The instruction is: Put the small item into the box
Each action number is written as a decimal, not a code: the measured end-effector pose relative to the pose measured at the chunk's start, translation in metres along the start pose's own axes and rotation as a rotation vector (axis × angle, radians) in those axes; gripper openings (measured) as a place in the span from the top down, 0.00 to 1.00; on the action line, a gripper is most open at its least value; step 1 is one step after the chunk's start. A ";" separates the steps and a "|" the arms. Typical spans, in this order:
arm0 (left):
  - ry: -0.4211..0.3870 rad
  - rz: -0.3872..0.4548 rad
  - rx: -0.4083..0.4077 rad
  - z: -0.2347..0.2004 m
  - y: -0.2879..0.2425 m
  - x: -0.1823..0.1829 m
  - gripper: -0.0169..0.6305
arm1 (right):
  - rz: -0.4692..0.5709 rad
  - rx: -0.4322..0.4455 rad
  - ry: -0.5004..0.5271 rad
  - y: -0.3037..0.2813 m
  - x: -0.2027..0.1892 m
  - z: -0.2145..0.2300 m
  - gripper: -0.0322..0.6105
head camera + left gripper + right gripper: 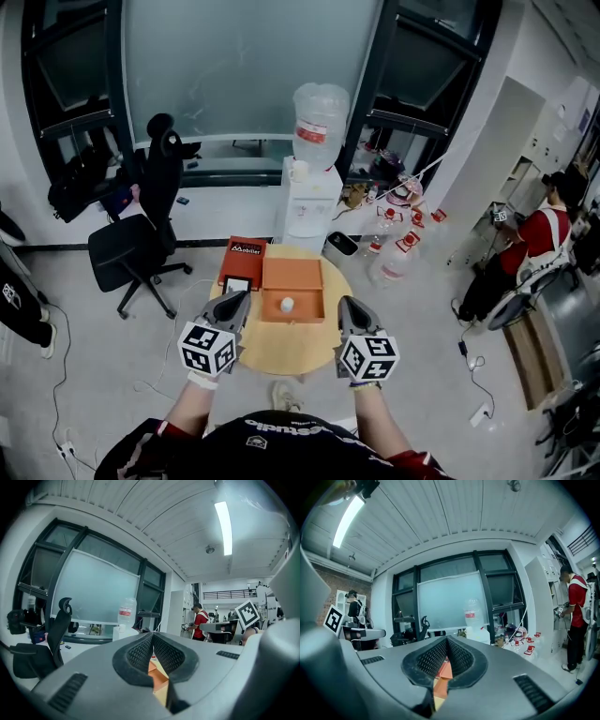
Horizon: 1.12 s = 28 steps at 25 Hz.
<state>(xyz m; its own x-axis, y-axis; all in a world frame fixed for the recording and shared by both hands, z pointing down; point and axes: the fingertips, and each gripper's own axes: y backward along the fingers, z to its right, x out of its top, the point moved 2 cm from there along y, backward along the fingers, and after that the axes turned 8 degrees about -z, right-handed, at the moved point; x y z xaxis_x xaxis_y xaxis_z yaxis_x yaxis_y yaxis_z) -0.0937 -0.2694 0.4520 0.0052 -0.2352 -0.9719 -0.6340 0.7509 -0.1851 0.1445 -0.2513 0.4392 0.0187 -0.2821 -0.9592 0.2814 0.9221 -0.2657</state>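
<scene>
On a round wooden table (281, 361) sits an open orange box (302, 274). The small white item (287, 304) already lies inside it, near the front wall. A flat red cover (243, 260) lies just left of the box. The left gripper (238, 300) hovers at the box's left front corner and the right gripper (348, 307) at its right front corner. Each claw has its jaws pressed together with nothing between them. The placing looks done. A good finish probably means drawing both claws straight back from the box, level and clear of its walls, so neither nudges it or disturbs the item.
</scene>
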 end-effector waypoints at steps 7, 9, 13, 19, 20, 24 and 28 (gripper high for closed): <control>-0.001 0.003 -0.003 0.001 0.000 0.000 0.95 | 0.006 0.001 0.010 0.001 0.003 -0.002 0.91; 0.000 0.004 -0.002 -0.001 0.000 0.001 0.95 | 0.007 0.001 0.012 0.000 0.004 -0.002 0.91; 0.003 0.005 0.001 0.000 0.000 0.003 0.95 | 0.005 0.004 0.019 0.000 0.006 -0.003 0.91; 0.006 0.004 -0.003 0.001 0.002 0.000 0.95 | -0.003 0.008 0.021 0.000 0.002 -0.007 0.91; 0.007 0.002 -0.002 0.001 0.003 -0.001 0.95 | -0.005 0.009 0.022 0.000 0.001 -0.008 0.91; 0.013 -0.003 -0.002 0.002 0.004 -0.004 0.95 | -0.005 0.004 0.024 0.004 0.001 -0.008 0.91; 0.013 -0.007 -0.004 0.004 0.006 -0.008 0.95 | 0.000 -0.003 0.025 0.008 -0.001 -0.006 0.91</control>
<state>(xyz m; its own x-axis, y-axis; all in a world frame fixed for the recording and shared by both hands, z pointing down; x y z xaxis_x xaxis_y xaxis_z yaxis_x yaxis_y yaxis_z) -0.0944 -0.2604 0.4577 -0.0001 -0.2484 -0.9687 -0.6373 0.7465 -0.1913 0.1404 -0.2425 0.4371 -0.0052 -0.2755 -0.9613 0.2790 0.9227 -0.2660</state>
